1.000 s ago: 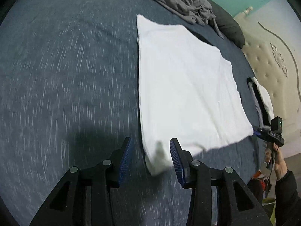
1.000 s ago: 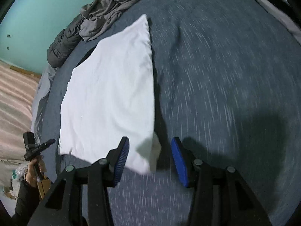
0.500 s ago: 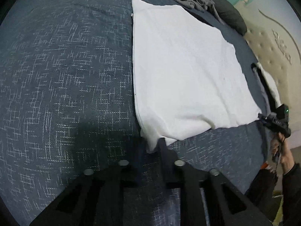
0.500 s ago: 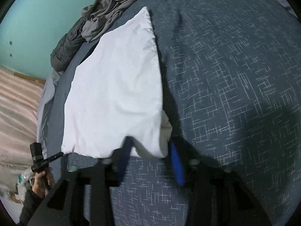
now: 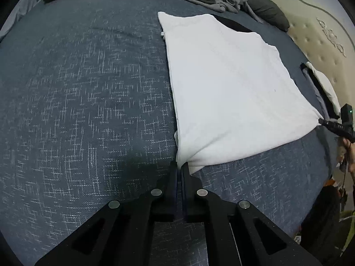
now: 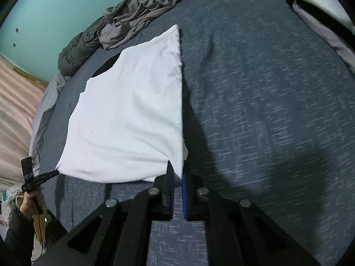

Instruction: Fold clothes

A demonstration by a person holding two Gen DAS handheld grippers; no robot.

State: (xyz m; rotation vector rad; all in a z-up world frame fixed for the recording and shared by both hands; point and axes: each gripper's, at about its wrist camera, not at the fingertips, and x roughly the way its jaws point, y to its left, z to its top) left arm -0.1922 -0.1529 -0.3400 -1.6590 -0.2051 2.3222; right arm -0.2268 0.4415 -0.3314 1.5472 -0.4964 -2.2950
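I had the left gripper (image 5: 179,168) clamped on one near corner of the white garment (image 5: 226,88), the right gripper (image 6: 177,177) clamped on the other. Garment lay flat on the blue bedspread (image 5: 88,99), half-folded. Risk as I judged it: thin pinch, so a corner could slip on the lift; uneven pull would skew the fold.

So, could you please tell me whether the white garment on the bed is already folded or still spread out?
Partly folded: the white garment lies flat as a layered rectangle, doubled edges showing at the corner pinched by the left hand-held gripper.
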